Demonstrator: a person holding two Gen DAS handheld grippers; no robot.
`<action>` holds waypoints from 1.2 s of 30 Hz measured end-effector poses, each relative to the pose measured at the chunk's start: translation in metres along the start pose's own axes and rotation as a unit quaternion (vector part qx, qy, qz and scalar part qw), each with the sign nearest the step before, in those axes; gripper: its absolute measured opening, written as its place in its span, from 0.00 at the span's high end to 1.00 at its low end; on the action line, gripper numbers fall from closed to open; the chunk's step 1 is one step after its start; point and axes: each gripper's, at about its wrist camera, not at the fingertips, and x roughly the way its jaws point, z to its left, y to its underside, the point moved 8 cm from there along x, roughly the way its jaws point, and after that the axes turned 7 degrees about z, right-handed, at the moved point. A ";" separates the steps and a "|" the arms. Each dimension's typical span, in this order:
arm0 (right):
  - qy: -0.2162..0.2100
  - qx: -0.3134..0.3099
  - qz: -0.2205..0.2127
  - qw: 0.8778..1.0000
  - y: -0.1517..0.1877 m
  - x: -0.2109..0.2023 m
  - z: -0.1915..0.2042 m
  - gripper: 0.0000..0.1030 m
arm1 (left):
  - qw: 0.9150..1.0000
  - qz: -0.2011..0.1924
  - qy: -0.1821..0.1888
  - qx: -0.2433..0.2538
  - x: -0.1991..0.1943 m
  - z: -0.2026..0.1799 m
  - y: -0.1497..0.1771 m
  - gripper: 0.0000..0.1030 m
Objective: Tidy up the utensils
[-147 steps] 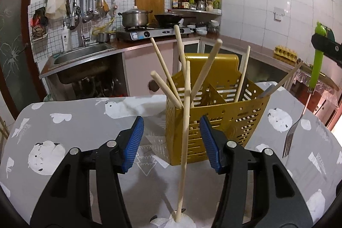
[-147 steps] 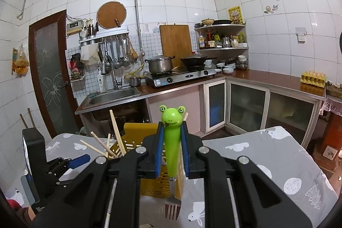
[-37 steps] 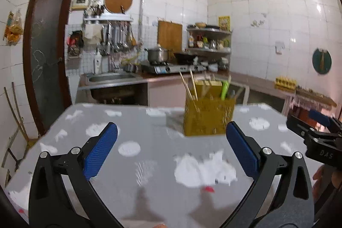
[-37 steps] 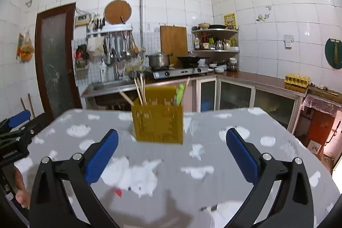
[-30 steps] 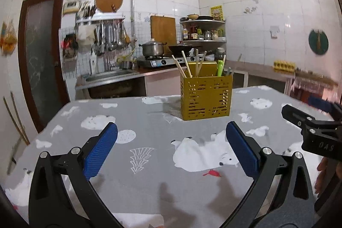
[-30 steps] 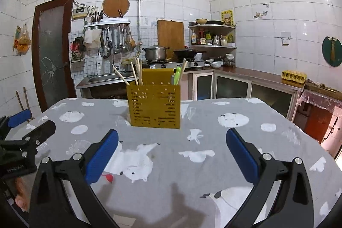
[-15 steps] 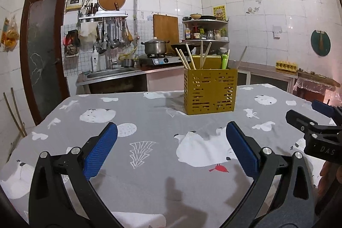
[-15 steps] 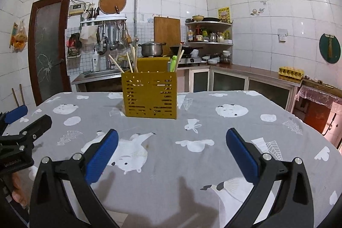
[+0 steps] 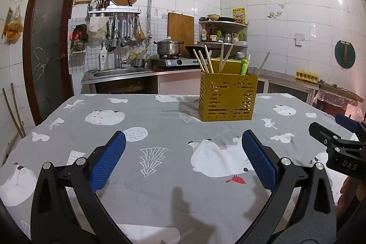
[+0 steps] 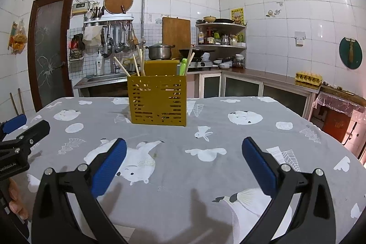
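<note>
Two grippers wide apart, holding nothing

Both the left gripper [image 9: 183, 153] and the right gripper [image 10: 184, 153] hover near the yellow utensil holder [image 9: 227, 97], spread wide, gripping nothing. Inside the holder stand chopsticks [image 9: 202, 60] and a green fork [image 9: 244, 65]. "DAS" is printed on the right gripper.

Even, fairly bright indoor light with a cool cast. Glare spots sit on the wall tiles [image 9: 338, 0] right of the yellow holder [image 9: 227, 97]; soft tool shadows fall on the bench [image 10: 205, 205] nearer than it. Both views sharp; fisheye bends edges, corners black.
</note>
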 end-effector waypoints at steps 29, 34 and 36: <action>0.005 -0.005 0.000 1.000 -0.001 -0.002 -0.002 0.04 | 1.000 -0.004 0.004 -0.005 -0.003 0.001 -0.001 0.05; 0.004 -0.004 0.000 1.000 -0.001 -0.002 -0.003 0.04 | 1.000 -0.003 0.004 -0.006 -0.003 0.001 -0.001 0.05; 0.004 -0.005 0.000 1.000 -0.001 -0.002 -0.002 0.04 | 1.000 -0.003 0.004 -0.006 -0.003 0.001 -0.001 0.05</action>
